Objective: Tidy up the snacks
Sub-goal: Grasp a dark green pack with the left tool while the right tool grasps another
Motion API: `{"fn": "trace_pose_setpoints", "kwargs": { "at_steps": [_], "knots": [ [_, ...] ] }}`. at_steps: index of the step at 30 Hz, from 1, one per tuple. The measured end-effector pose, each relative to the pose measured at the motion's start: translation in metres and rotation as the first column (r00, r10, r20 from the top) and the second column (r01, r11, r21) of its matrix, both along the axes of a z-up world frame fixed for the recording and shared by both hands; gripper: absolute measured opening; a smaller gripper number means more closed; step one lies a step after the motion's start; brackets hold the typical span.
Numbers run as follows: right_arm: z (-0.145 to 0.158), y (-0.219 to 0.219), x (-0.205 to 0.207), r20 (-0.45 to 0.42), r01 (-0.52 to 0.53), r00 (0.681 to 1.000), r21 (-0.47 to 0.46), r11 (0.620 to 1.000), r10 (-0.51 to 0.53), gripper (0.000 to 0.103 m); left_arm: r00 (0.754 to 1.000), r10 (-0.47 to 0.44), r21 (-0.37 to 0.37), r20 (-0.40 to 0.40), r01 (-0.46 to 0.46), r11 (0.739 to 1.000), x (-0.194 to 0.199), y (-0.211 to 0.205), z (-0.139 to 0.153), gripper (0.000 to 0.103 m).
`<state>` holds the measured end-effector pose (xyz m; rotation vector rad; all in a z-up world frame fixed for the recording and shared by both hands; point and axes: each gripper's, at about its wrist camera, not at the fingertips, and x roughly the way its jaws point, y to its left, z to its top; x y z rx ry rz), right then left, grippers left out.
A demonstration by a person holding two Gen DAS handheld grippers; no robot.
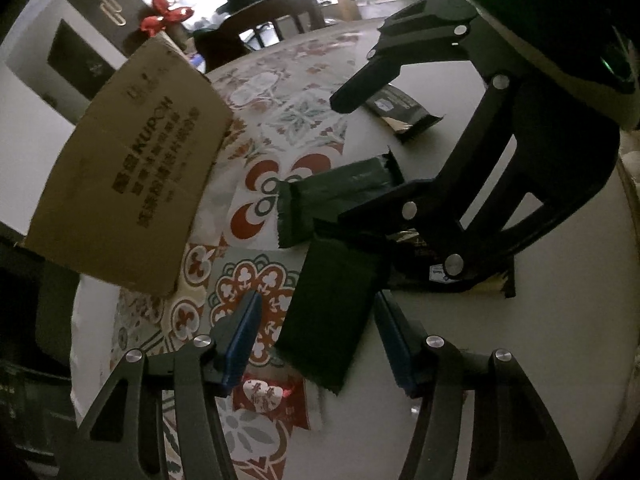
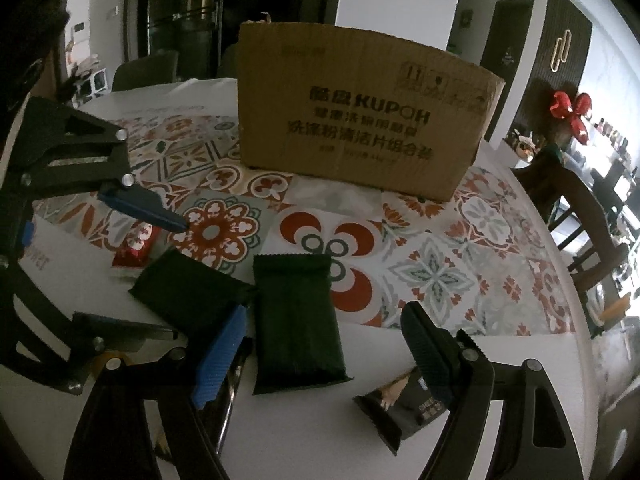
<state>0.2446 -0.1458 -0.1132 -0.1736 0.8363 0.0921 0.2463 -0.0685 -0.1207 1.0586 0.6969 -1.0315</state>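
Looks like the pick-up step for the snacks, and nothing is lifted yet.

Going left to right in the right wrist view: the left tool comes in from the left edge, its fingers spread, the upper blue-padded one over the patterned mat. A small red and white wrapped snack lies under that finger at middle left. Right beside it is a dark green flat foil snack packet, lying at a slant. A second dark green foil packet sits at bottom centre, touching or slightly overlapping the first one at its edge. The right tool is spread wide with nothing in it, and that second packet lies between its fingers. A black snack bar wrapper with pale print sits lower right, partly under the right finger.

The brown cardboard box with dark printed lettering stands at upper centre on the round white surface, well behind the packets. I can't see into it from either camera, so no idea what's inside.

In the left wrist view the left tool is also released, straddling a green packet.

My guess for the next move: either tool drops lower, squeezes on its packet, then carries it over the box's rim. Foil is slippery, so a firm pinch matters.
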Motion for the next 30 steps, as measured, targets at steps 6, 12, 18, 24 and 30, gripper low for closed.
{"fn": "trace_pose_setpoints", "kwargs": {
  "at_steps": [6,12,18,24,30],
  "knots": [
    [-0.007,-0.003,0.004,-0.037,0.003,0.999,0.032,0.999,-0.001,0.072,0.997,-0.024,0.022,-0.079,0.026,0.999,0.013,-0.003,-0.004,0.056],
    [-0.012,0.000,0.009,-0.062,-0.011,0.998,0.038,0.999,0.013,0.068,0.988,-0.033,0.027,-0.153,0.037,0.999,0.023,-0.006,-0.009,0.055],
    [-0.017,-0.004,0.015,-0.113,-0.007,0.993,0.094,0.996,0.017,0.058,0.963,0.015,0.000,-0.269,-0.016,1.000,0.036,-0.004,-0.008,0.054],
    [-0.018,-0.005,0.015,-0.110,-0.011,0.994,0.110,0.994,0.023,0.047,0.947,0.107,-0.031,-0.304,-0.122,0.992,0.039,-0.002,-0.009,0.048],
    [-0.017,-0.011,0.016,-0.109,-0.002,0.994,0.142,0.990,0.018,0.047,0.945,0.184,-0.059,-0.272,-0.207,0.977,0.033,0.001,-0.006,0.044]
  ]
}}
